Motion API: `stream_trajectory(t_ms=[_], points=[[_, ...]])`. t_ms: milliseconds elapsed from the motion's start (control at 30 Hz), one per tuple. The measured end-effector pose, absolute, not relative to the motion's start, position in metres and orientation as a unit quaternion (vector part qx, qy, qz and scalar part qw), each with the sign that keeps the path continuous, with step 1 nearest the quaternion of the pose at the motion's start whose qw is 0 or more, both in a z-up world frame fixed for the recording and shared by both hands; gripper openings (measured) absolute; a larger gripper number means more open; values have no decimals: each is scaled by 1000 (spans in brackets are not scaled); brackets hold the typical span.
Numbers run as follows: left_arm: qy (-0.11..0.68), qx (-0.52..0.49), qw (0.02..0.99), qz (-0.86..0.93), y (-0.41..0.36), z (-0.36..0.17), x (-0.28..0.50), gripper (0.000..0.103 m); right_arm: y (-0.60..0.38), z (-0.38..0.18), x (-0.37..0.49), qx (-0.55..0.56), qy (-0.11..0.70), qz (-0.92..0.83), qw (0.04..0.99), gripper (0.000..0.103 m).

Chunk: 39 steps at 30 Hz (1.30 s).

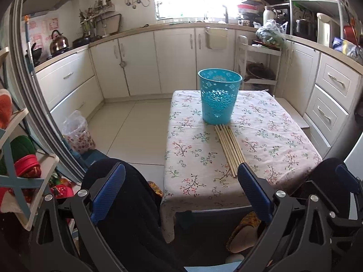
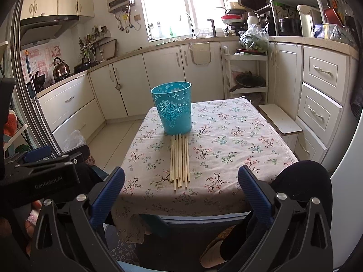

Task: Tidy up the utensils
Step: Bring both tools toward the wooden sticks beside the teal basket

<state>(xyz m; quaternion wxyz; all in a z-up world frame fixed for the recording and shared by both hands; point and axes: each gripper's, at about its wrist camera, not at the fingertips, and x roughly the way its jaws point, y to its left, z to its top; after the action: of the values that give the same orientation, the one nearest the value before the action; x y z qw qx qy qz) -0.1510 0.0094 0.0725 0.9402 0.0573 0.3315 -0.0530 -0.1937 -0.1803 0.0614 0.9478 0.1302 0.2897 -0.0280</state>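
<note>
a small table [image 2: 249, 140] stands mid-frame in both views, draped in a cream cloth printed with little flowering twigs, its front edge hanging in soft folds. around it runs an l-shaped kitchen: pale cabinet fronts, a beige counter, a bright window [image 2: 179, 6] at the top centre. a steel kettle [image 2: 60, 68] sits on the stove at the left edge, and a narrow white trolley [image 2: 246, 74] stands right of centre against the cabinets.

the left gripper [image 1: 181, 181] hangs at the bottom of its view, short of the table's near left corner, jaws spread wide with nothing between them. its blue ribbed pads [image 1: 109, 190] sit on black angular arms with silver rivets. the right gripper [image 2: 181, 183] hovers low in front of the table's near edge, just as wide open and empty; the left one's black body shows at the lower left of that view.

a turquoise plastic basket [image 2: 174, 108], round, tapering downward and pierced with flower cut-outs, stands upright toward the table's far side. a bundle of thin pale wooden chopsticks [image 2: 179, 161] lies flat on the cloth, side by side, far tips just at the basket's base, near ends uneven toward the front edge.
</note>
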Motion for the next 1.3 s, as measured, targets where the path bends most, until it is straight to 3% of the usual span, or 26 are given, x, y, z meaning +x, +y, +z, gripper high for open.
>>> stream_trajectory(t_ms=[967, 1200, 1267, 1300], points=[[375, 24, 925, -60, 9, 35, -85, 95, -201, 32, -146, 157, 330, -38, 930, 96], [405, 18, 911, -69, 7, 16, -59, 82, -212, 14, -108, 147, 353, -37, 923, 96], [405, 19, 911, -69, 5, 14, -51, 82, -215, 9, -94, 136, 352, -35, 925, 92], [403, 20, 913, -68, 4, 13, -47, 82, -216, 5, -86, 130, 358, -31, 924, 81]])
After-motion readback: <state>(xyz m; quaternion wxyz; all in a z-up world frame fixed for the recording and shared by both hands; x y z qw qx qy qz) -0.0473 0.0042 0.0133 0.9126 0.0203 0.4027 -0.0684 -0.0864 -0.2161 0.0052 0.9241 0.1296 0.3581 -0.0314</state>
